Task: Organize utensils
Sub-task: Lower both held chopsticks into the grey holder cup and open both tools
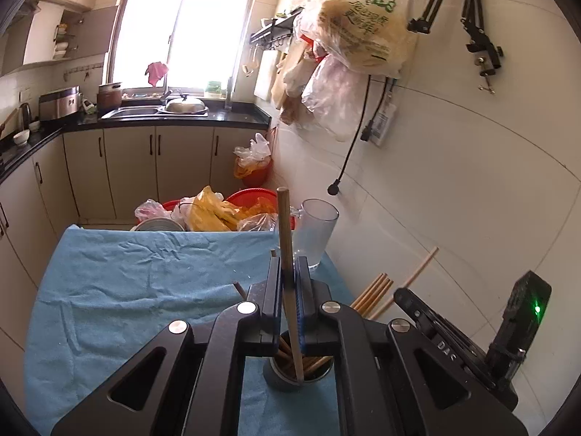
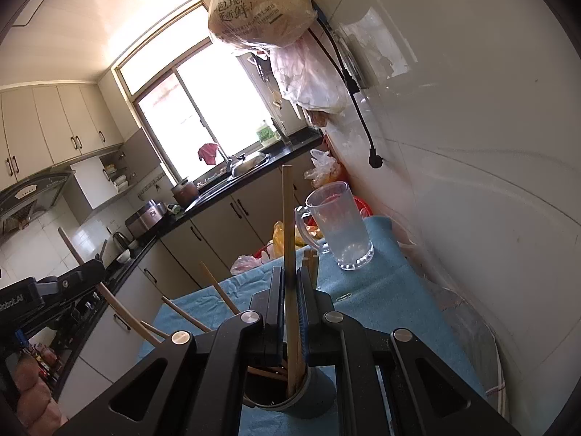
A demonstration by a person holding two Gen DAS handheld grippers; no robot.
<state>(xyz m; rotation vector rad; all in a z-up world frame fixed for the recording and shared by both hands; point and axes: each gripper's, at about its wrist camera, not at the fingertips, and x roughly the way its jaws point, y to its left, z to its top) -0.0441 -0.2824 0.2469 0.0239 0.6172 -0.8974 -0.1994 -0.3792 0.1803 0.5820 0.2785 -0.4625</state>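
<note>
Left gripper (image 1: pixel 289 272) closest, jaws pinching one wooden chopstick (image 1: pixel 285 225), lower tip down inside dark cup (image 1: pixel 287 381) among other chopsticks. Right gripper (image 2: pixel 289 283) likewise clamped on a pale chopstick (image 2: pixel 287 210) standing upright into same cup (image 2: pixel 308 396), probably touching the bottom, though hidden. Cup on blue towel (image 1: pixel 145 283). Glass mug (image 2: pixel 339 225) further back on towel, near tiled wall. Loose chopsticks (image 1: pixel 374 290) fanned at right.
</note>
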